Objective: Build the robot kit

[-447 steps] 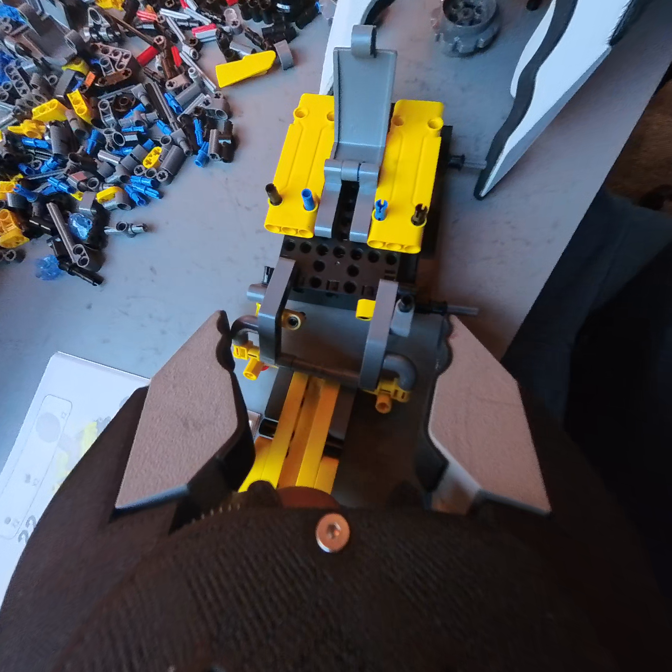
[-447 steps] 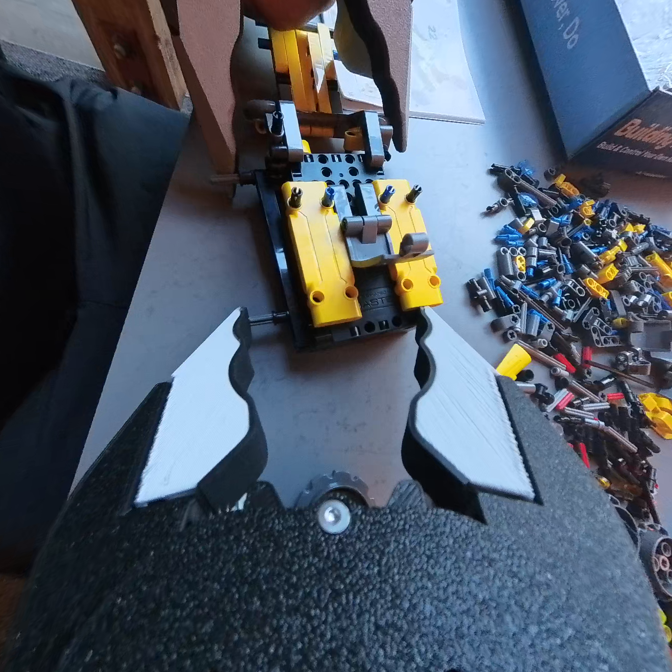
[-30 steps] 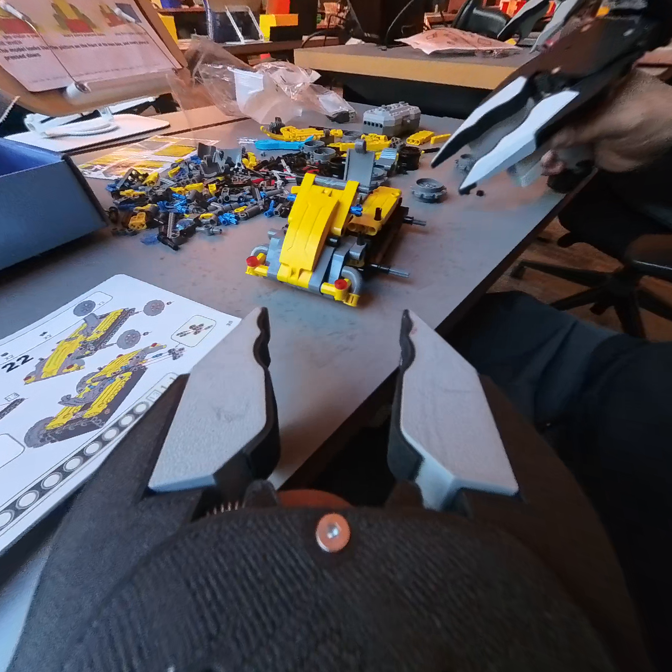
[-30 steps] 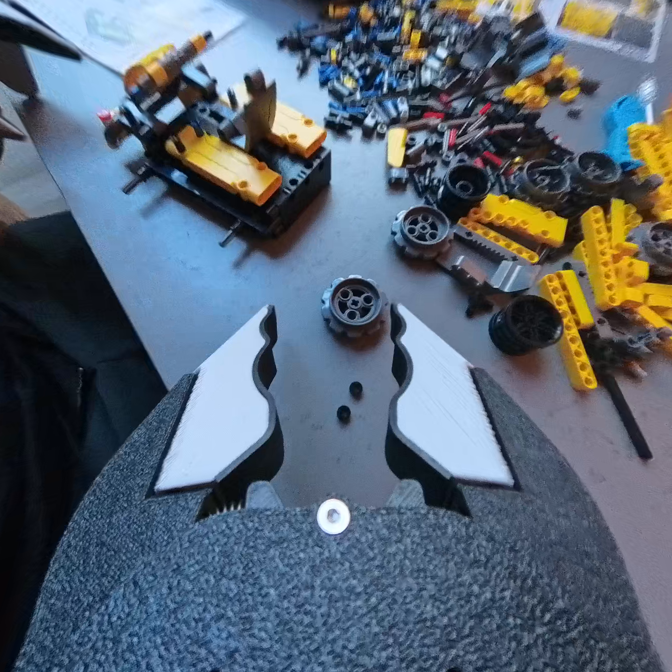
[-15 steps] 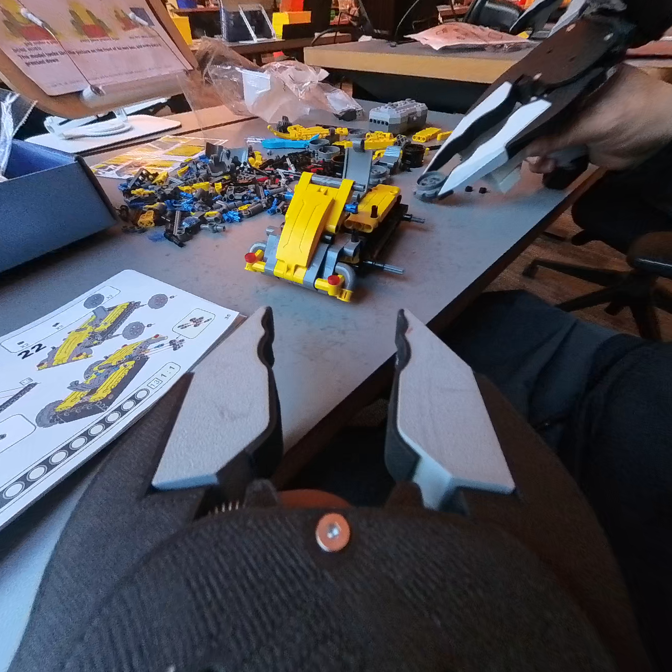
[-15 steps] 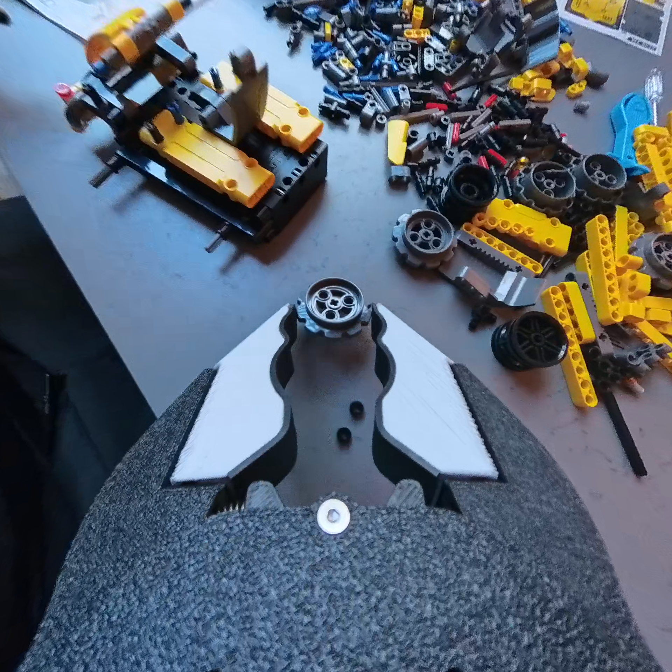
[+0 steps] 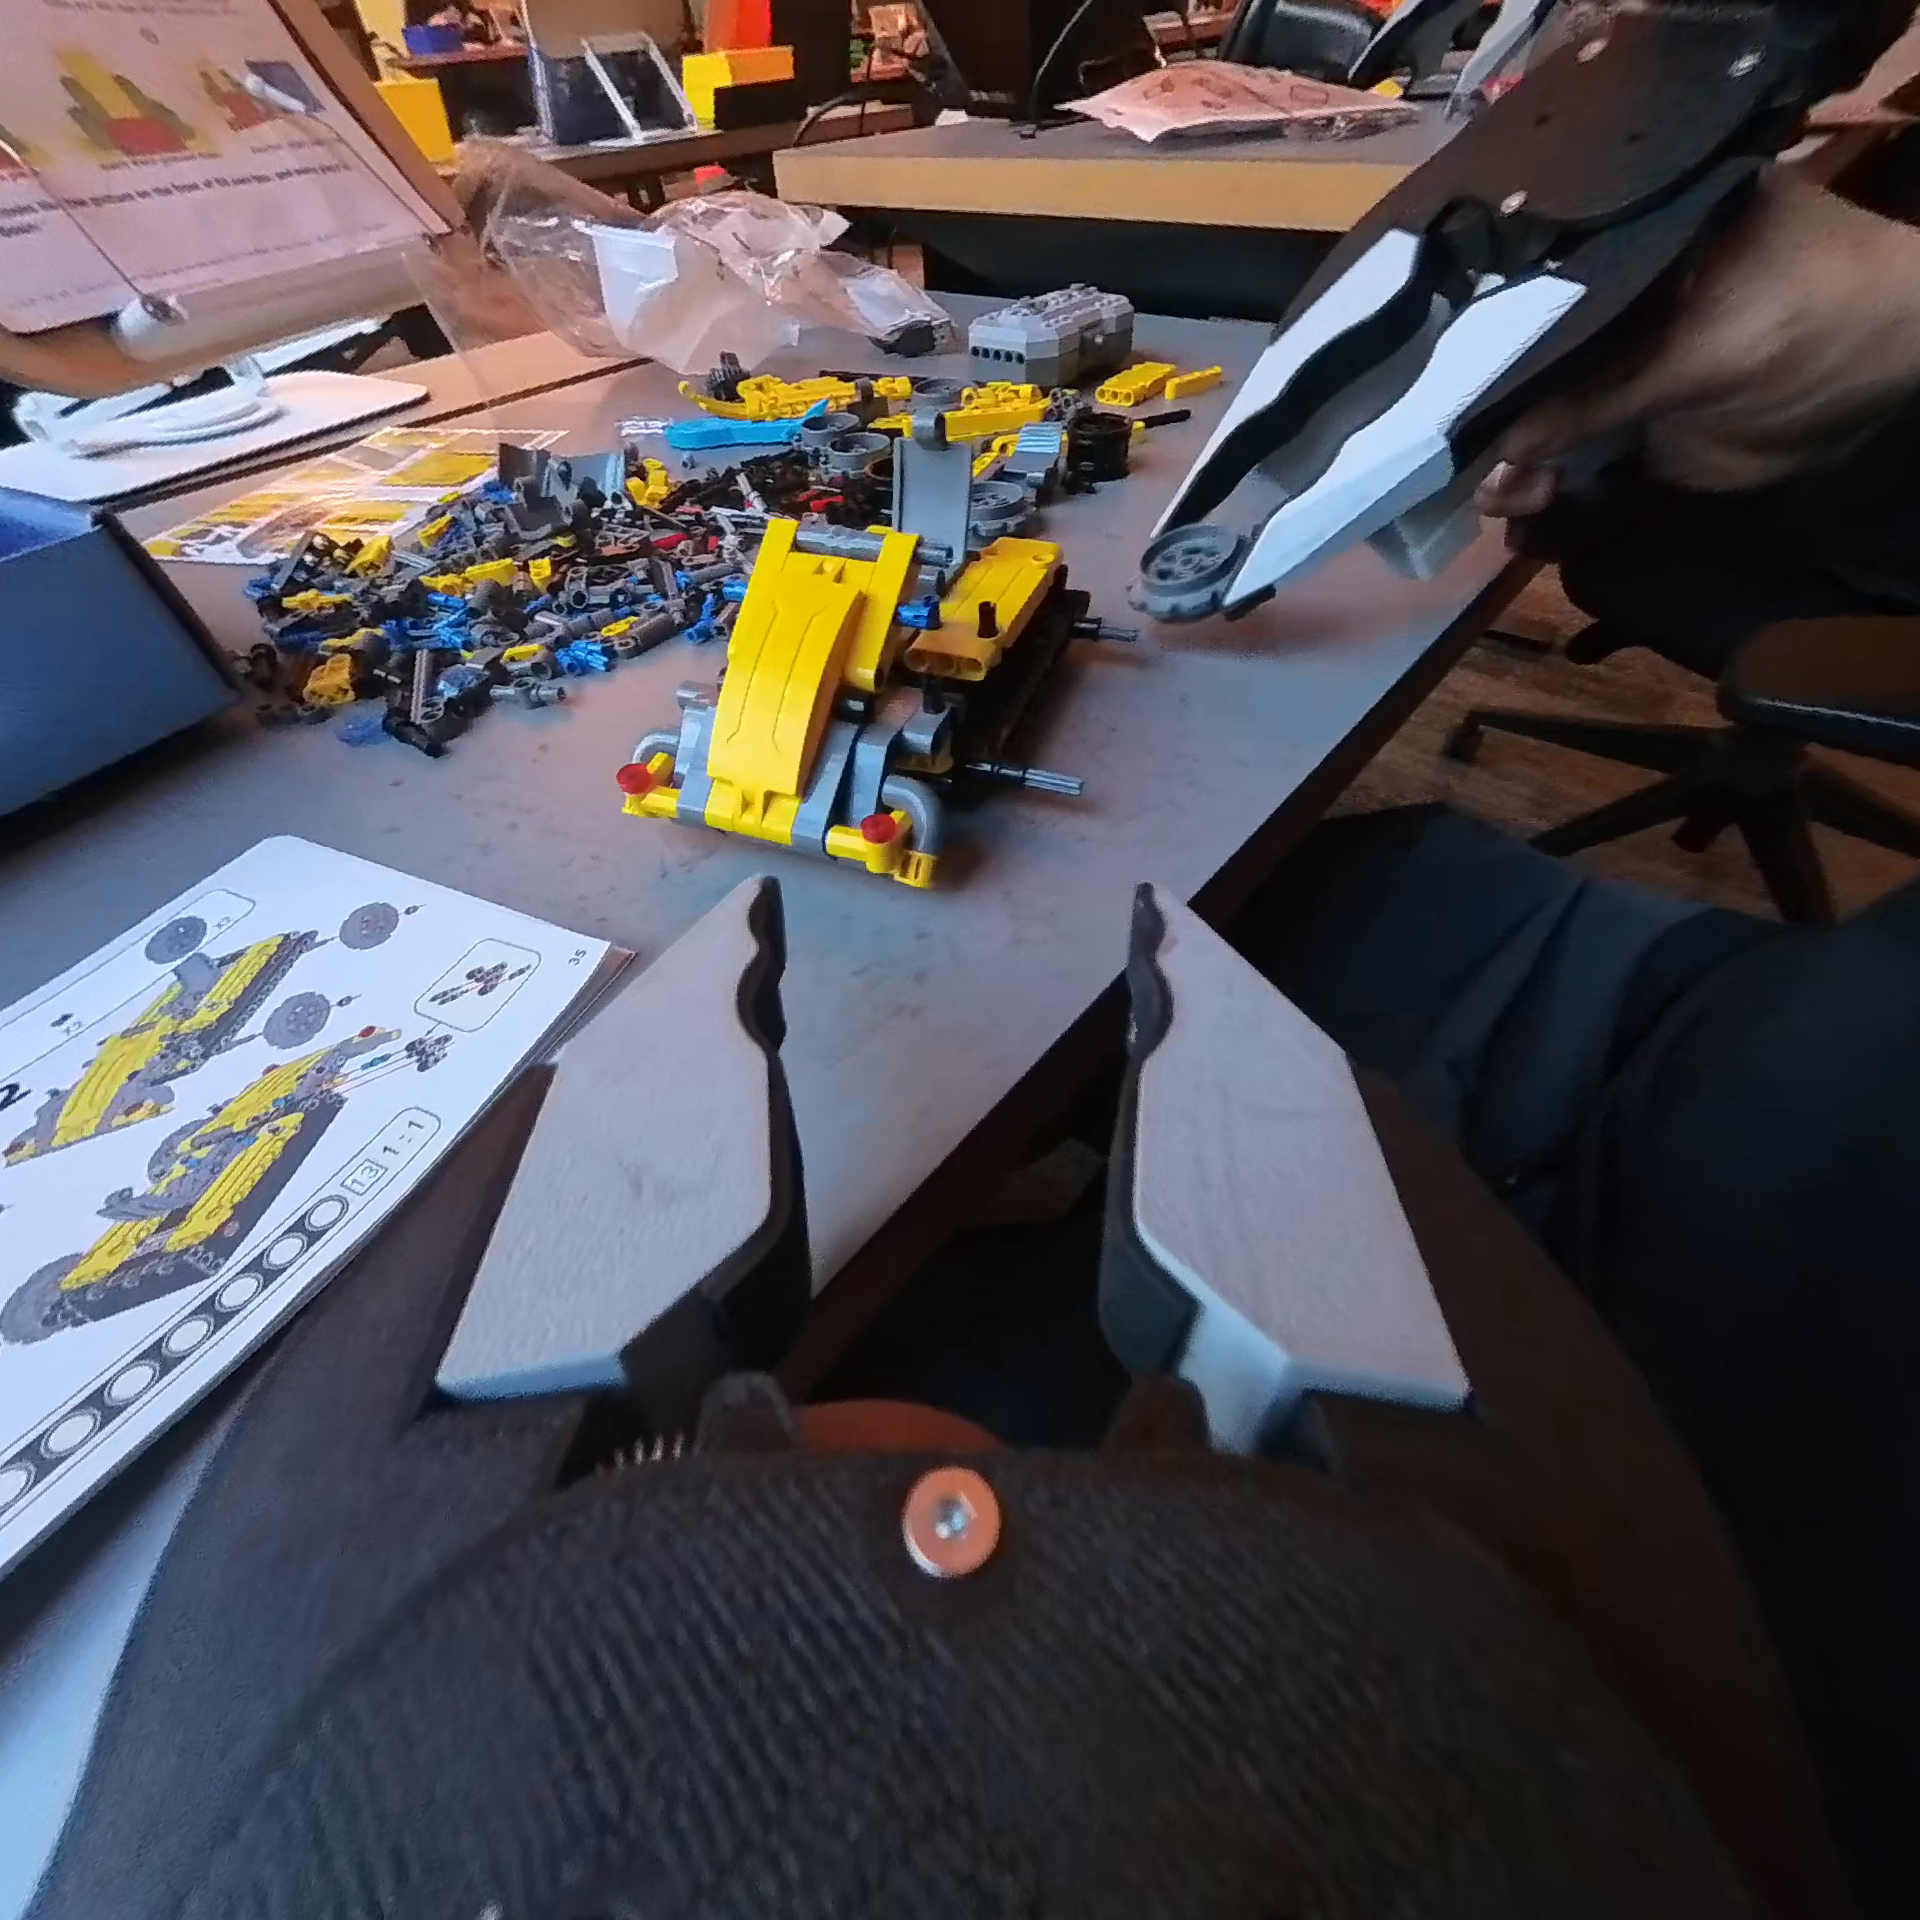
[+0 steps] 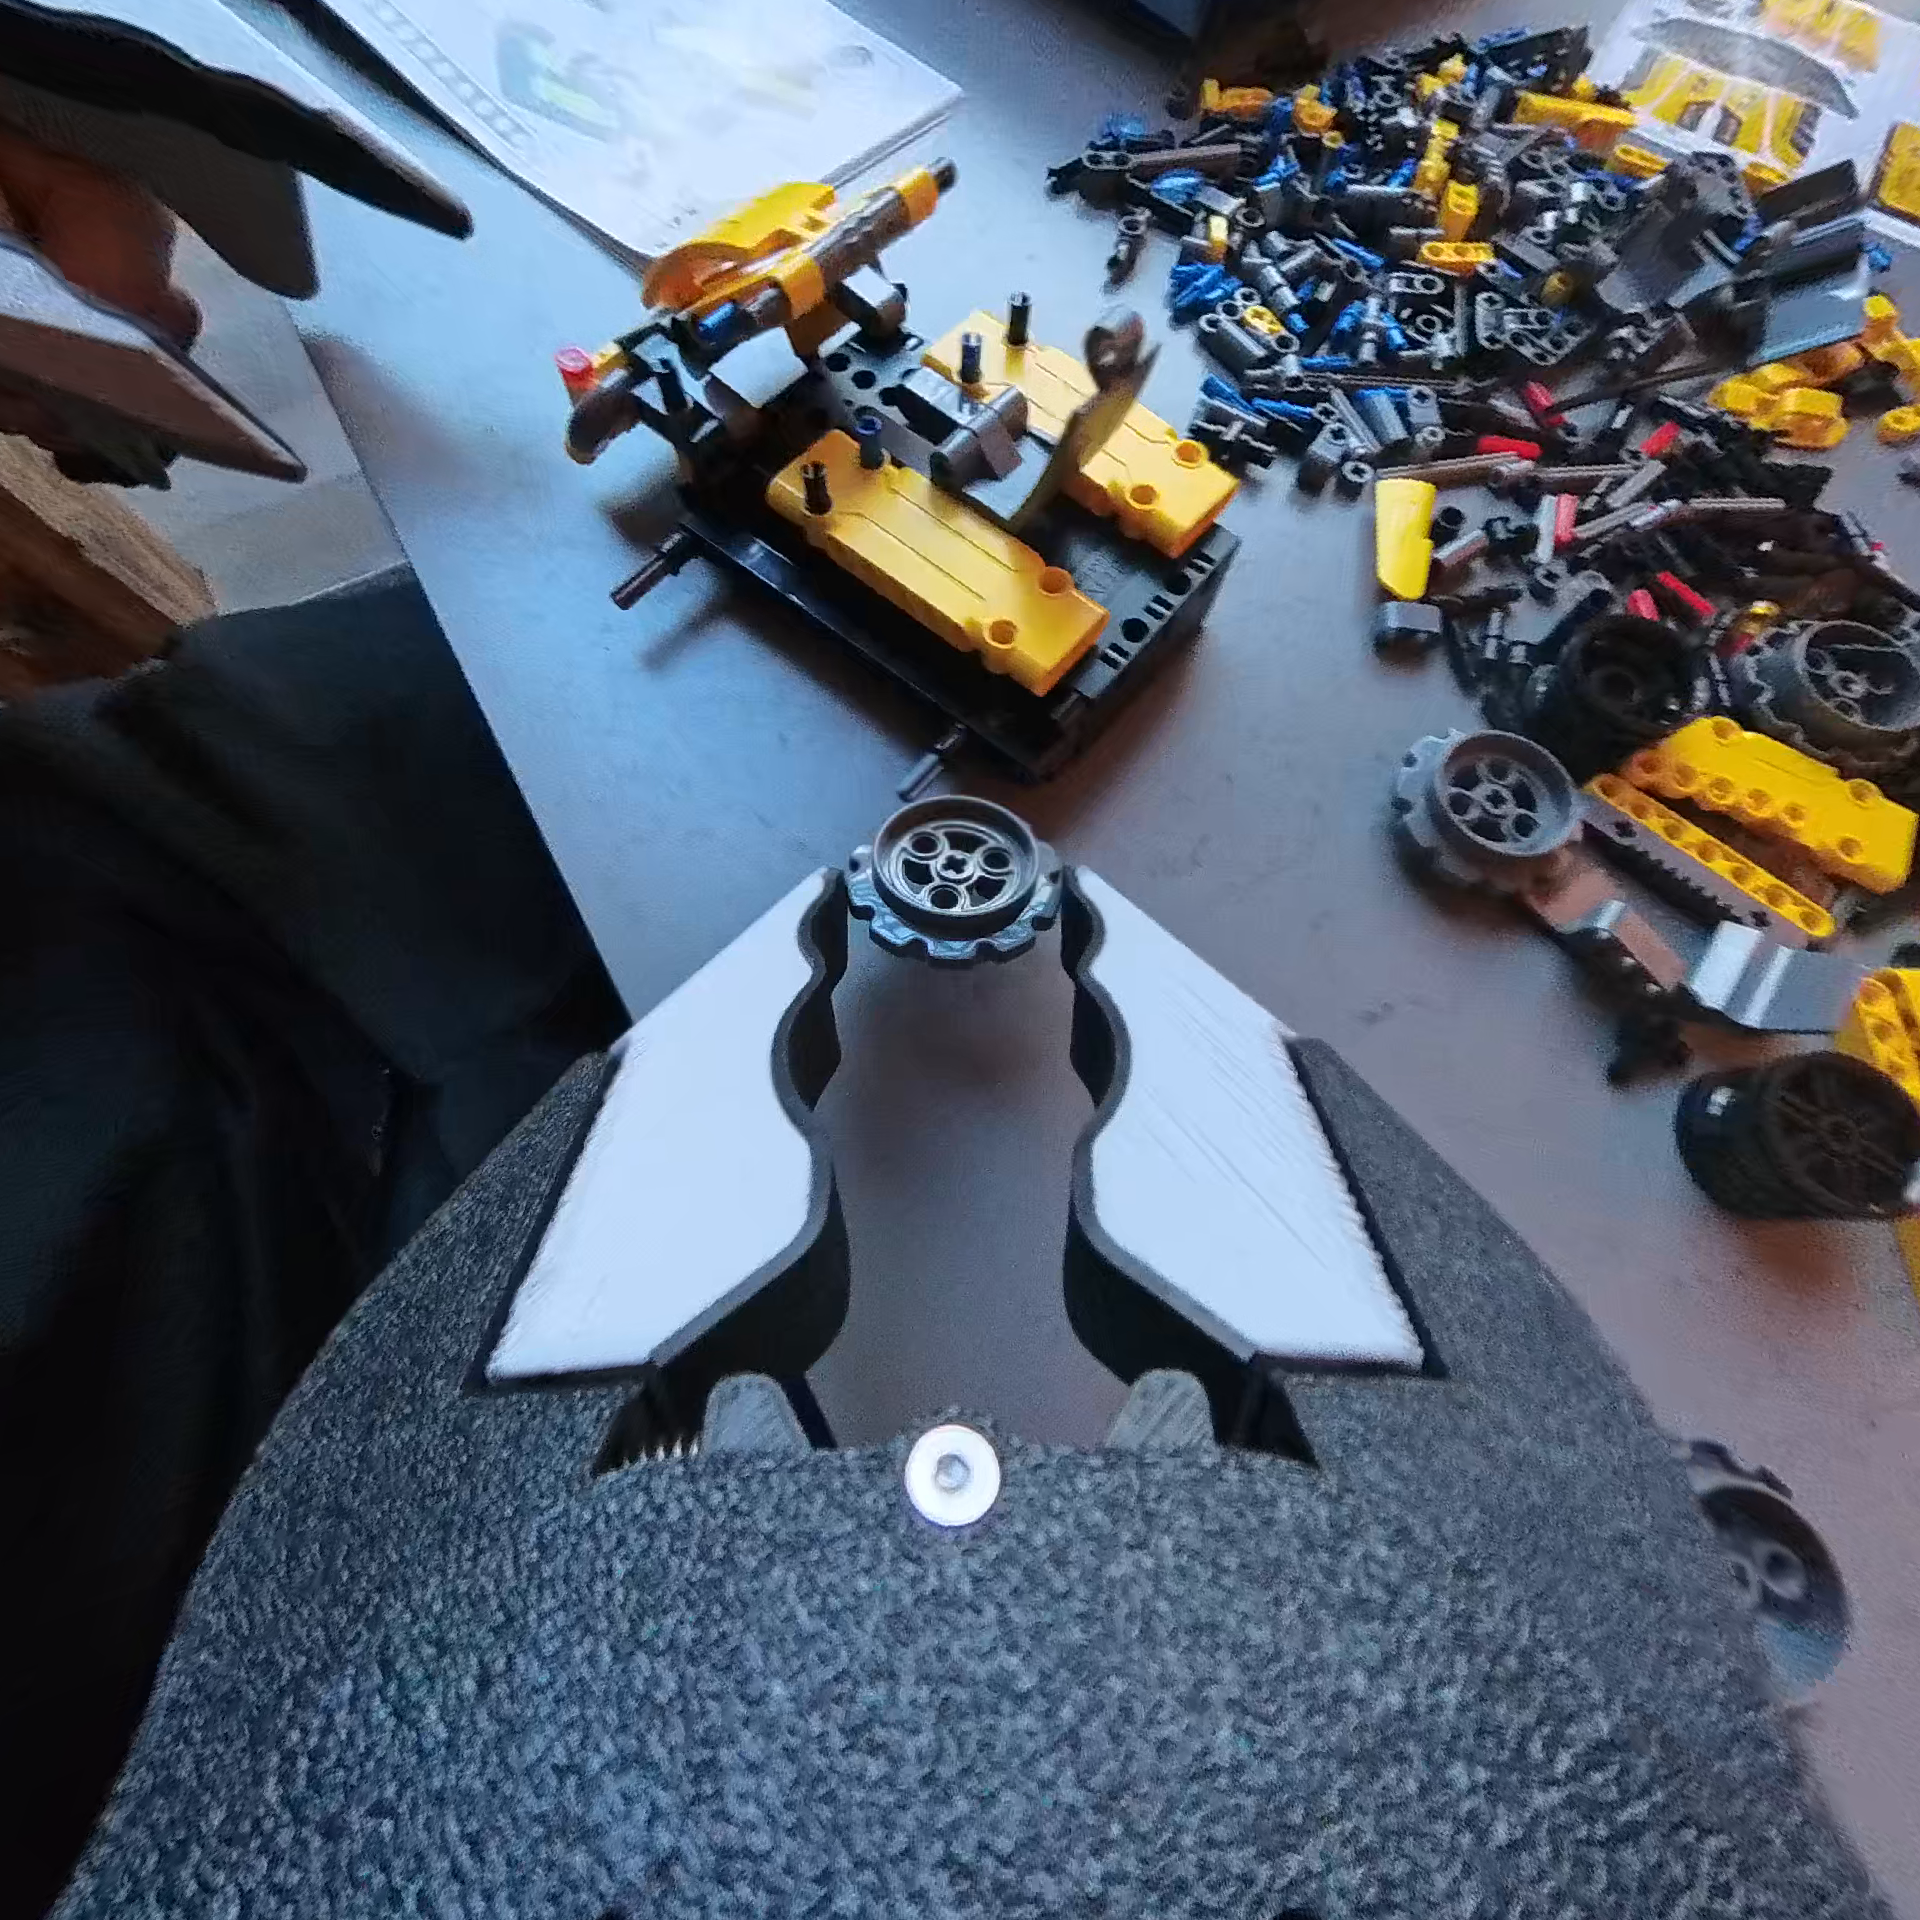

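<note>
One grey wheel (image 8: 953, 878) sits clamped between the right tool's (image 8: 951, 902) tips.

Office or workroom, hobby-build setup. Grey counter (image 7: 1039, 997) strewn with loose toy building parts (image 7: 488, 613), half-built yellow model (image 7: 831, 686), instruction booklet (image 7: 208, 1122). Swivel chair (image 7: 1766, 748) beside it; further desks (image 7: 1091, 187), clear display stands (image 7: 613, 83) behind.
</note>
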A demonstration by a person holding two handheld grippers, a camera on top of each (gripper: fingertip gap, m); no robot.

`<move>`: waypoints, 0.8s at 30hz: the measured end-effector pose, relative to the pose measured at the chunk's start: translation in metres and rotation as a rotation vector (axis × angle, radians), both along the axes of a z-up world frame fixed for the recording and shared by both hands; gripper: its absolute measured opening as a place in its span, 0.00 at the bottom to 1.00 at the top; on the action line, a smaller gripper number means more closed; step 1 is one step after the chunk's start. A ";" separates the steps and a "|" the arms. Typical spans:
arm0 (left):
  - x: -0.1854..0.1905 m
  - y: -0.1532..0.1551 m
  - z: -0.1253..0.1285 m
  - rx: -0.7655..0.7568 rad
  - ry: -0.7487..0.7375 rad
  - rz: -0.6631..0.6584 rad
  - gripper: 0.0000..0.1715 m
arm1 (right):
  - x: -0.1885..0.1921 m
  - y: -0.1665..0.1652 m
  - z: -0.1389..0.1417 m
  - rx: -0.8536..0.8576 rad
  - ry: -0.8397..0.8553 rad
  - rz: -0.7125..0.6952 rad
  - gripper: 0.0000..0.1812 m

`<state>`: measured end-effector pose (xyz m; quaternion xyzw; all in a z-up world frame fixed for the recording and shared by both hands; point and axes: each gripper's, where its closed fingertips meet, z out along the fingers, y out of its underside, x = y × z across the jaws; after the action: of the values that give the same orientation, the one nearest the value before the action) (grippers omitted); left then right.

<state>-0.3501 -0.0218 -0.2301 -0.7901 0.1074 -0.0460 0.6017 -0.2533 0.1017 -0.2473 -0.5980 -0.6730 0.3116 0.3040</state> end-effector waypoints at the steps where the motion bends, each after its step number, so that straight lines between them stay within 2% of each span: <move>1: 0.001 0.000 0.000 -0.003 0.006 -0.008 0.37 | -0.001 -0.002 -0.003 0.008 -0.006 0.007 0.22; 8: 0.005 -0.004 -0.002 -0.002 0.038 -0.044 0.37 | -0.005 -0.009 -0.015 0.079 -0.086 0.043 0.22; 15: 0.001 -0.007 0.002 0.015 0.014 -0.045 0.36 | -0.005 -0.006 -0.015 0.084 -0.081 0.026 0.22; 20: -0.001 -0.007 0.004 0.019 -0.007 -0.040 0.35 | -0.006 0.007 -0.005 0.115 -0.018 -0.025 0.22; 24: -0.002 -0.005 0.003 0.021 0.005 -0.041 0.35 | -0.013 0.009 0.011 0.050 0.067 -0.054 0.22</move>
<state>-0.3516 -0.0269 -0.2270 -0.7816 0.1256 -0.0555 0.6085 -0.2659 0.1108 -0.2367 -0.5974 -0.6535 0.3064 0.3495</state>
